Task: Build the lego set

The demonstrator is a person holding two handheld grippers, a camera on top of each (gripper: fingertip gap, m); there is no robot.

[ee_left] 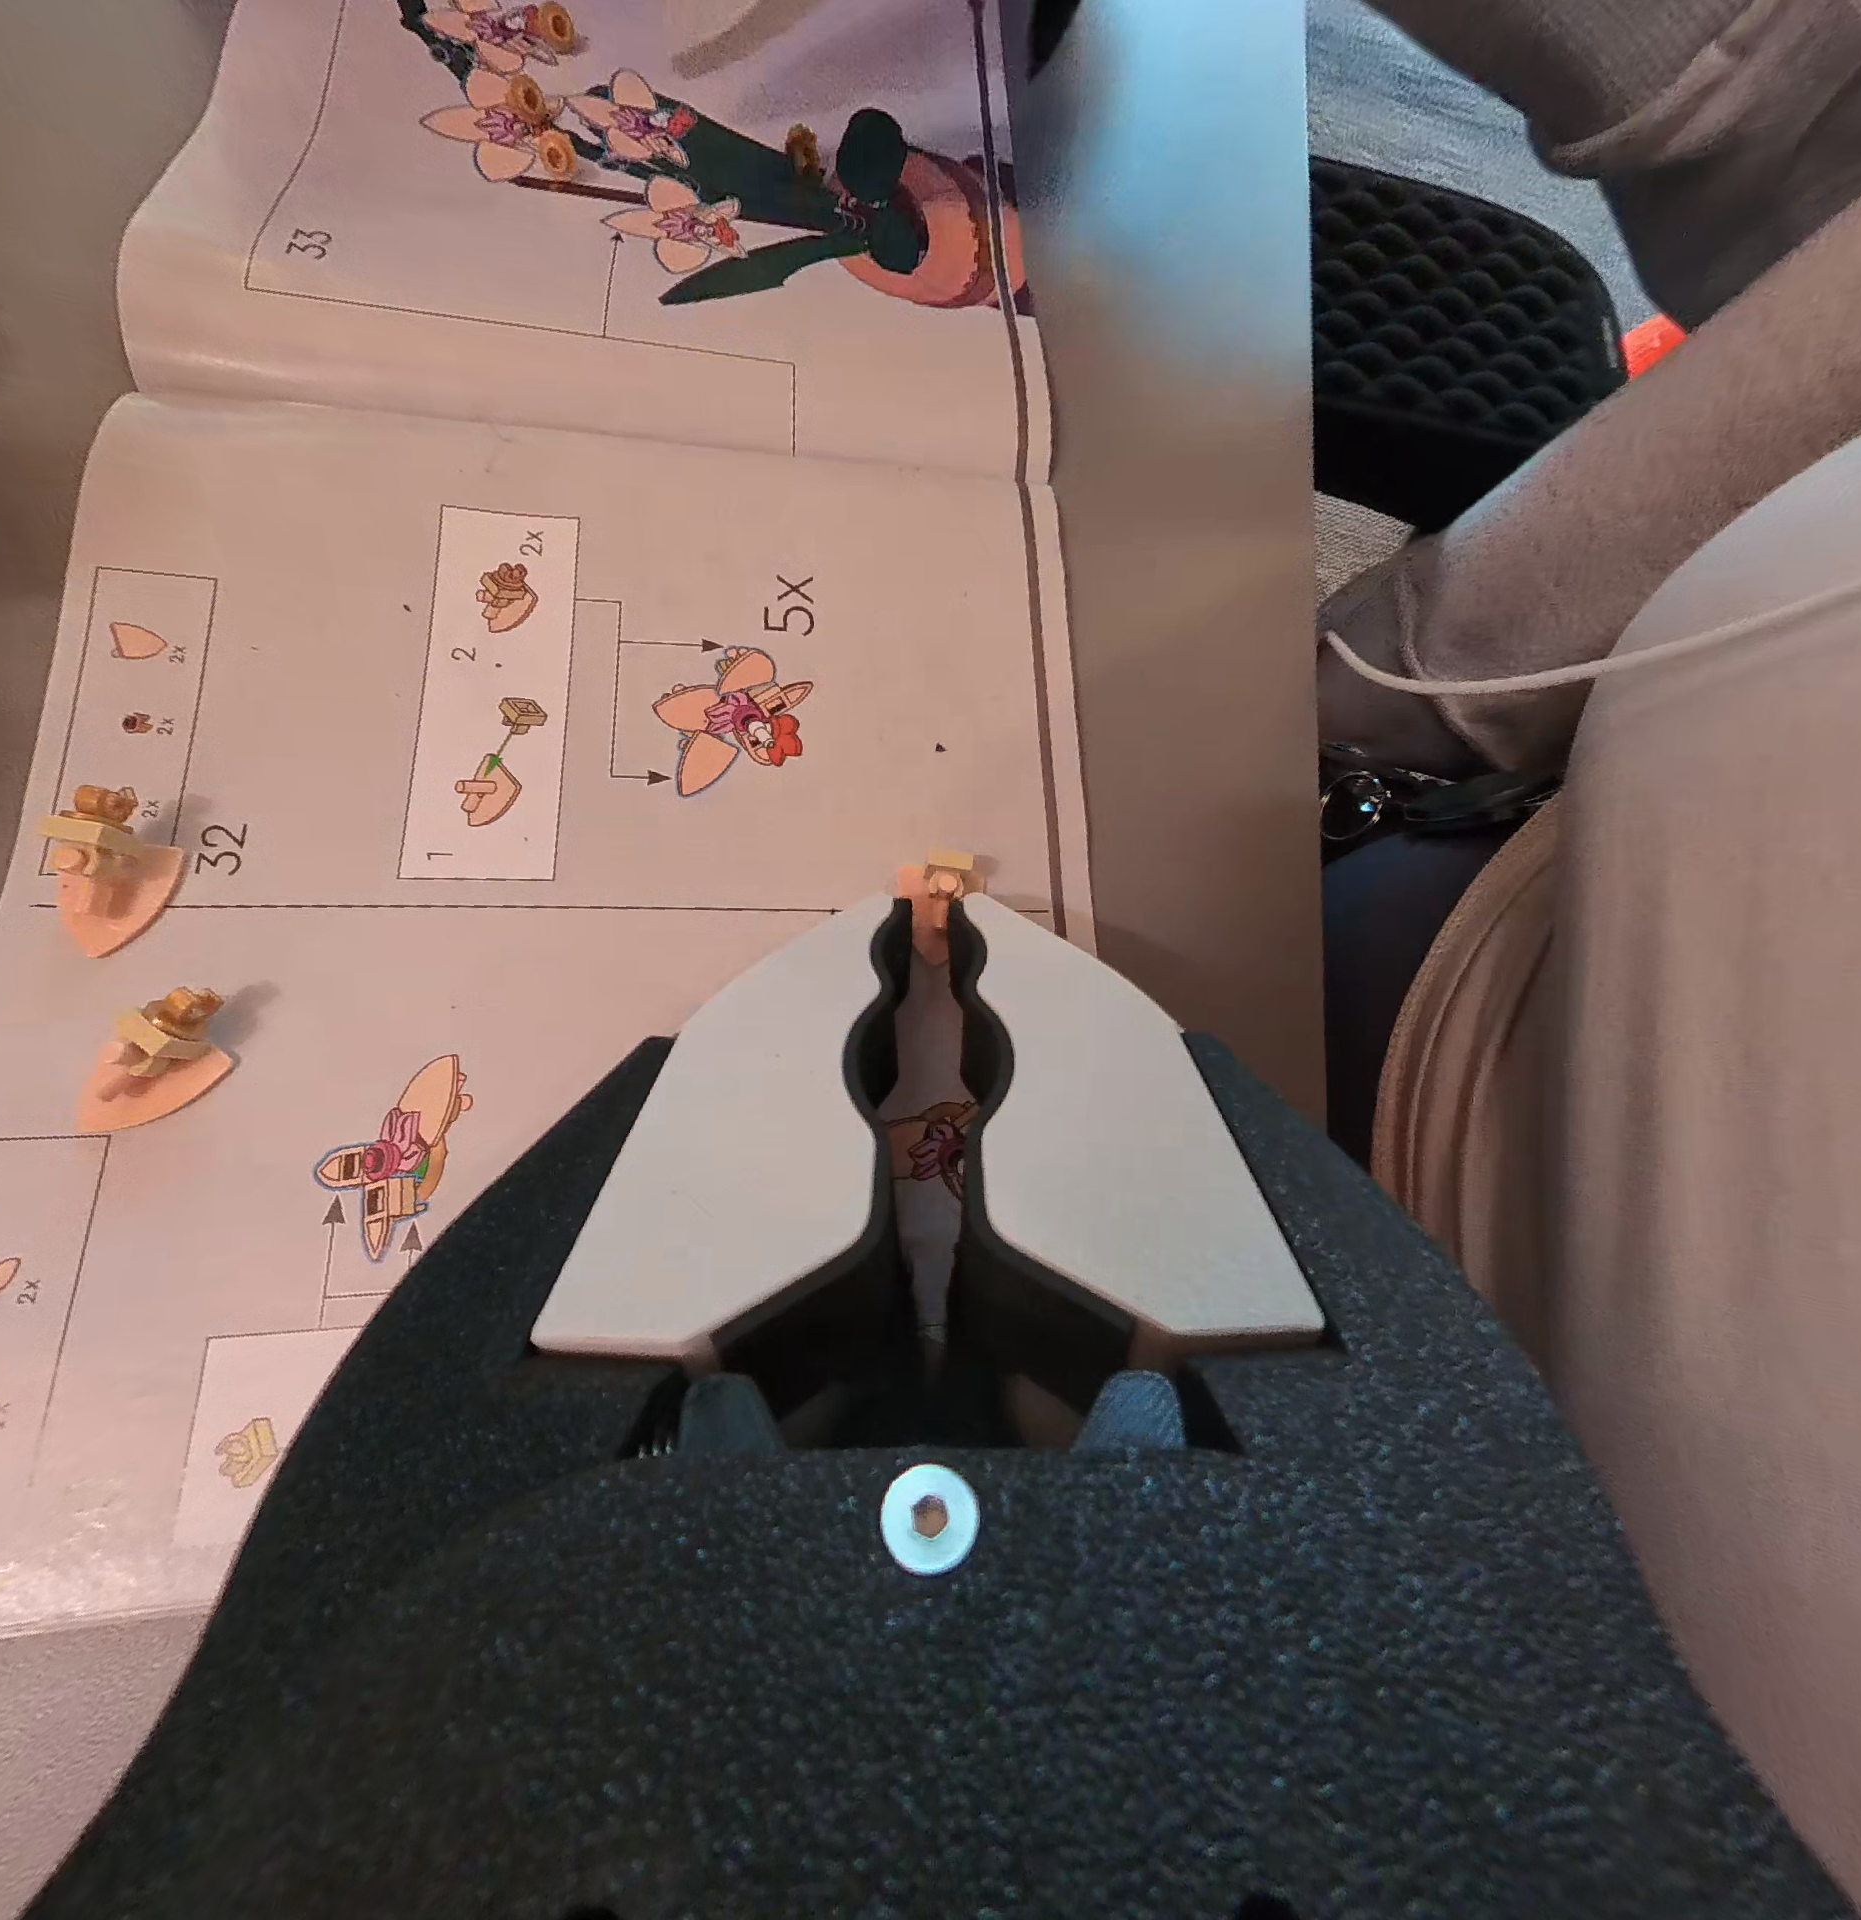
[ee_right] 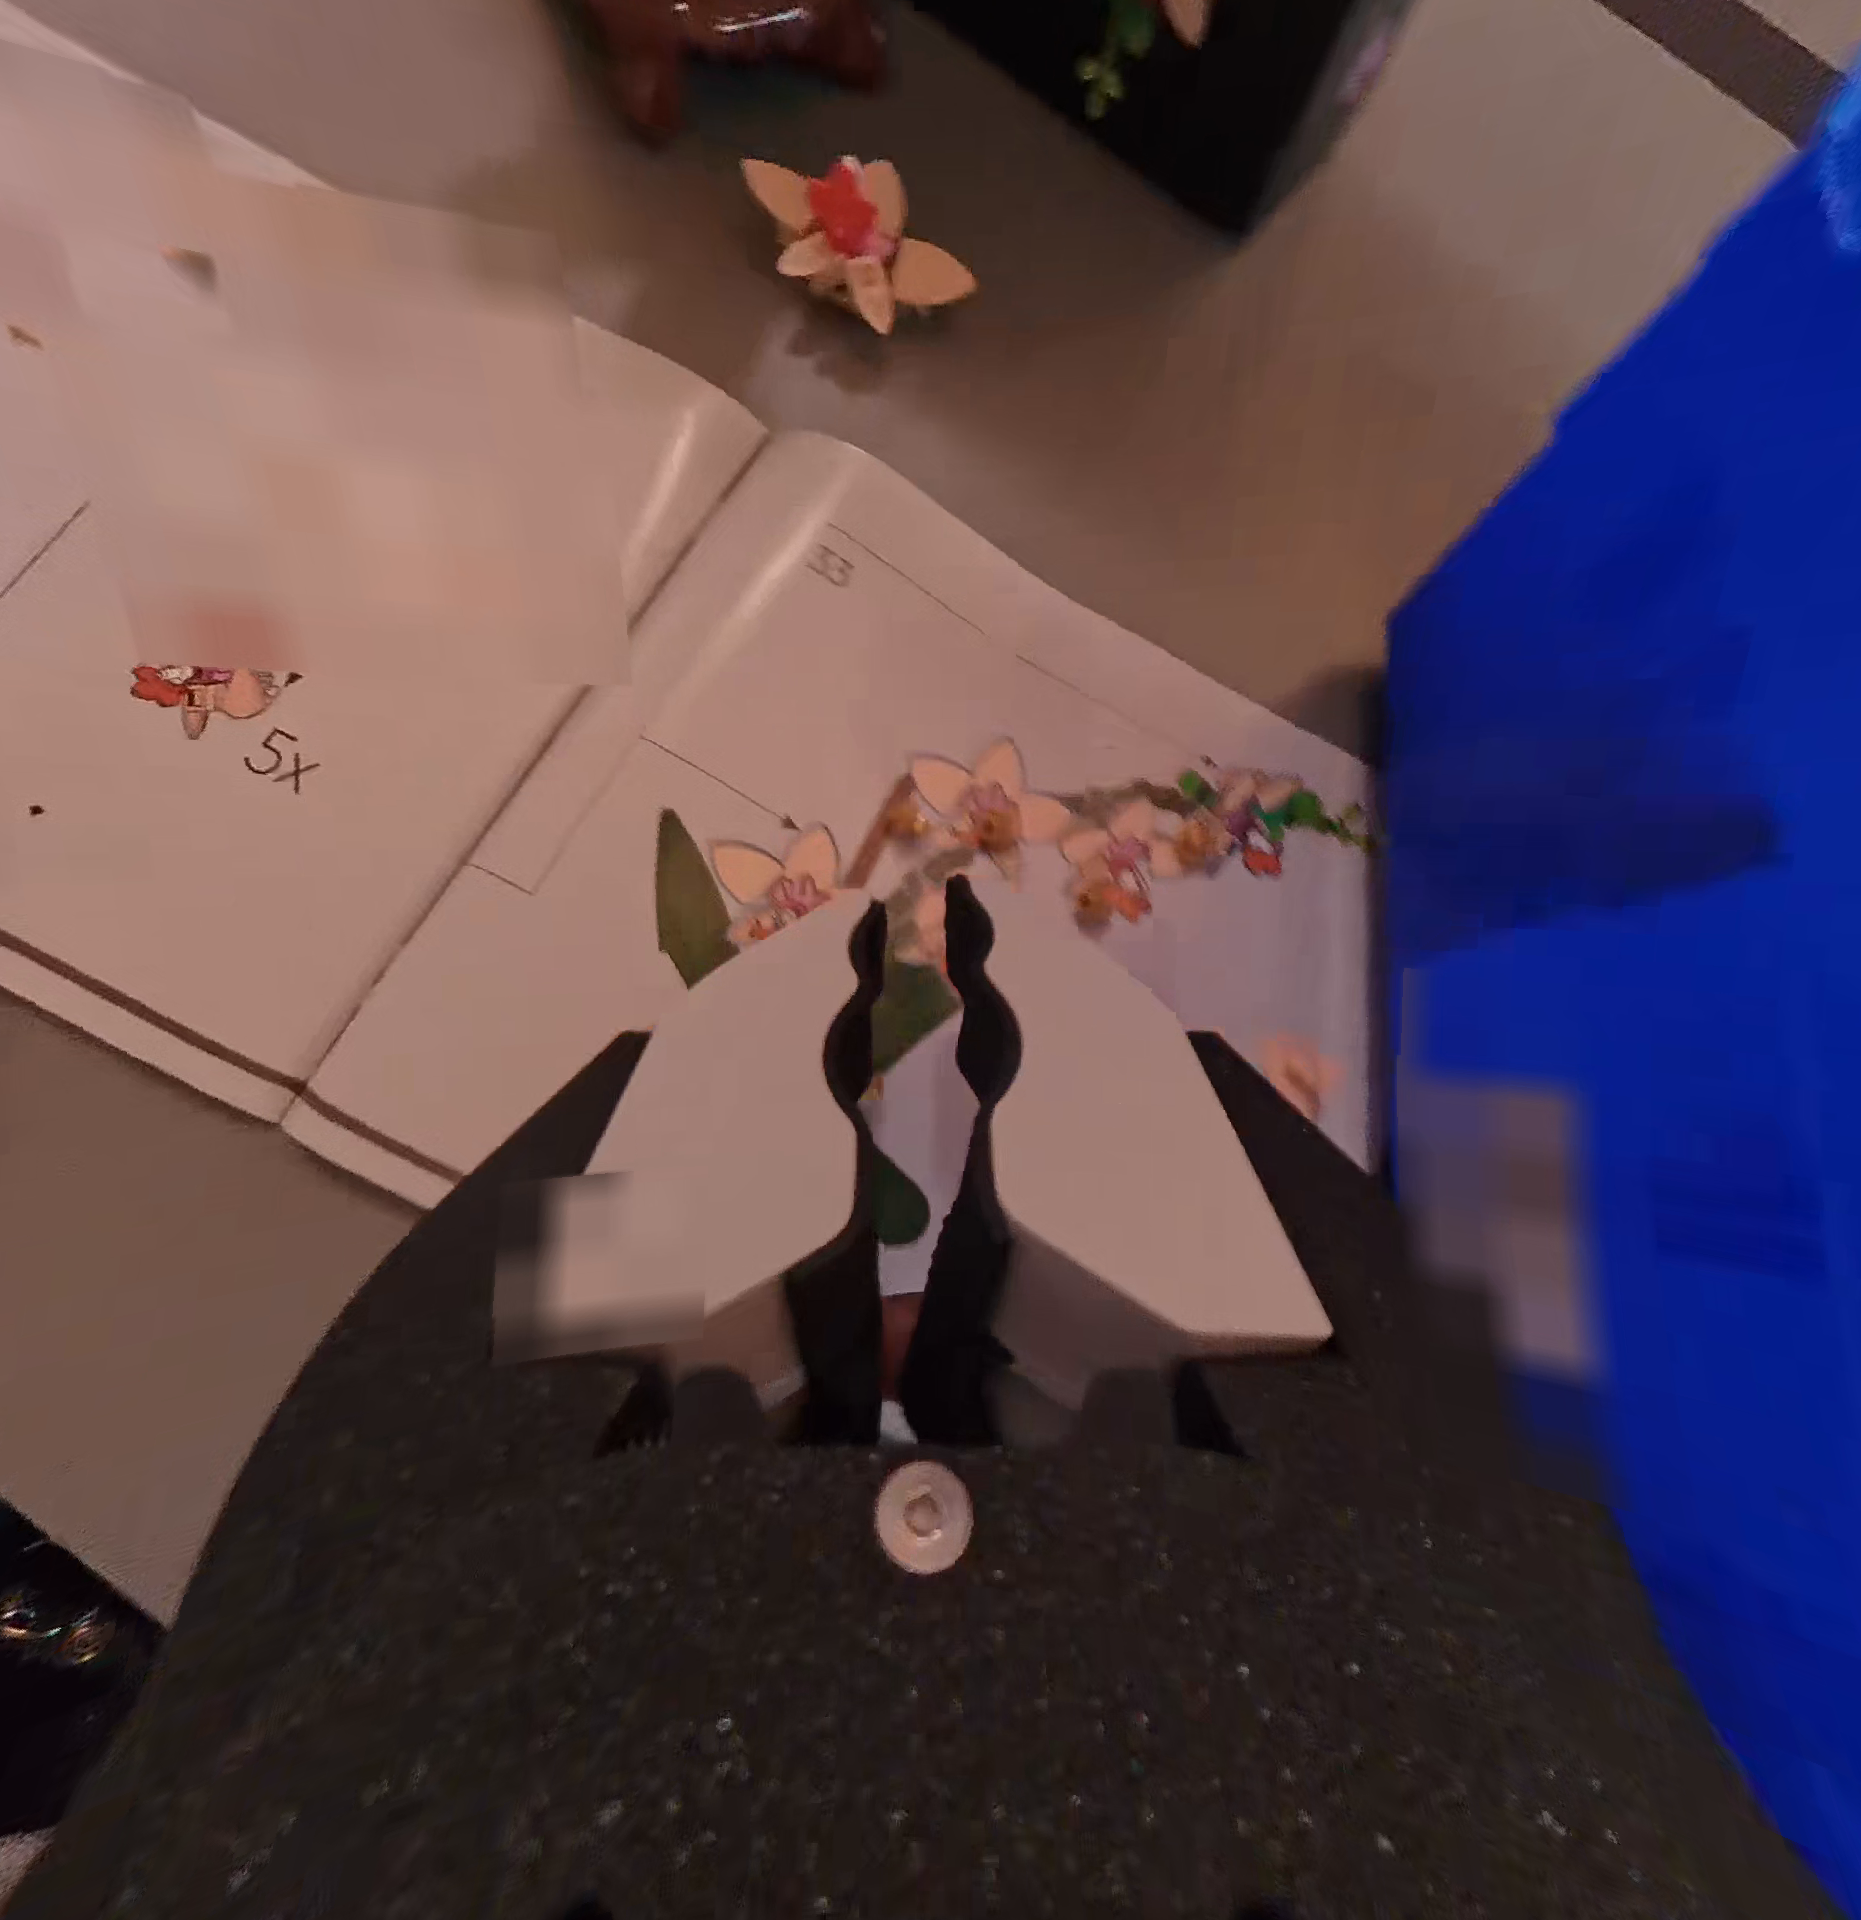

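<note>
My left gripper point(ee_left: 934, 906) is shut on a small peach petal piece point(ee_left: 928, 896) with a tan bracket on top, held over the open instruction booklet point(ee_left: 614, 935). Two finished peach petal assemblies with tan and gold parts lie on the booklet's left page, one farther point(ee_left: 110, 873) and one nearer point(ee_left: 157, 1060). My right gripper point(ee_right: 913, 902) hovers over the booklet's flower page point(ee_right: 1009, 727), its fingers a small gap apart and empty. A built flower point(ee_right: 858, 244) with cream petals and a red centre lies on the table beyond the booklet.
A blue bin point(ee_right: 1632, 831) stands close on the right of the right gripper. A brown pot base point(ee_right: 728, 52) and a dark box point(ee_right: 1217, 104) sit at the back. The table edge point(ee_left: 1310, 623) and a person's lap point(ee_left: 1684, 1039) are right of the left gripper. Left tips to right tips: about 20 cm. My right gripper's tips are some 15 cm from the built flower point(ee_right: 858, 244).
</note>
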